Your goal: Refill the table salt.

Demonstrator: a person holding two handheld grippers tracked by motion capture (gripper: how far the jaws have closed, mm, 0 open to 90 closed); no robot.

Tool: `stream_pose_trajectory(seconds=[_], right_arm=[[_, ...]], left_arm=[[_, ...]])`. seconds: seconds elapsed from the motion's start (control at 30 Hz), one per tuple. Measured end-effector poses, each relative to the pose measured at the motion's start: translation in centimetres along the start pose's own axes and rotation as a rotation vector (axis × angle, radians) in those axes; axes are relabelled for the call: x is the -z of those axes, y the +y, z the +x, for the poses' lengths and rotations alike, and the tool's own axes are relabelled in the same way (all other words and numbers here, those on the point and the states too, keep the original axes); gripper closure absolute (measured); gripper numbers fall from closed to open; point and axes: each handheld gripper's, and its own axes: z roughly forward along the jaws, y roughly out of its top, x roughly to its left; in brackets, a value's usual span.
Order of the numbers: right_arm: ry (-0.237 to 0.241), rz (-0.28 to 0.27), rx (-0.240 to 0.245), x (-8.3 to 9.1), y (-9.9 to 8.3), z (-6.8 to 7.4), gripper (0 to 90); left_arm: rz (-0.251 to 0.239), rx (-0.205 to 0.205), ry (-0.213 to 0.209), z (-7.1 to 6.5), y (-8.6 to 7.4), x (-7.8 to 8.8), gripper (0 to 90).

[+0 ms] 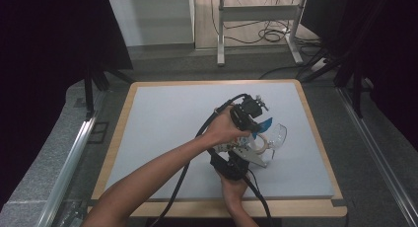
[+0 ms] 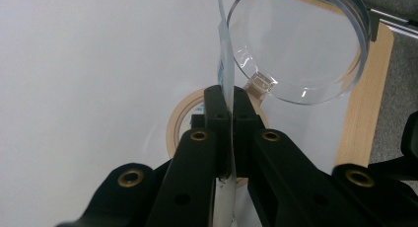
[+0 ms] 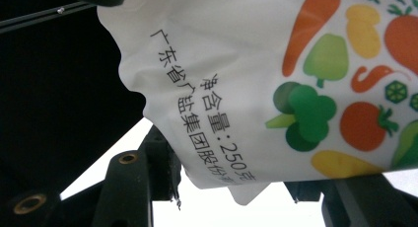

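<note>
High view: grey-topped table [image 1: 162, 118], dim room.

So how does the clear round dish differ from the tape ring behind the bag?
The clear round dish is see-through with a raised wall; the tape ring is opaque tan and low. The dish shows nearly whole beside the bag pinched in the left claw; the ring is partly hidden behind that claw. Both are round and sit on the grey mat.
</note>
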Motion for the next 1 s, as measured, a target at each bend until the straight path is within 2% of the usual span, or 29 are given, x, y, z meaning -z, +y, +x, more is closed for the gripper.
stream_pose_trajectory(seconds=[1.0], right_arm=[[-0.004, -0.004, 0.006, -0.06, 0.0, -0.08, 49.2]], left_arm=[[-0.012, 0.002, 0.001, -0.04, -0.01, -0.08, 90.0]])
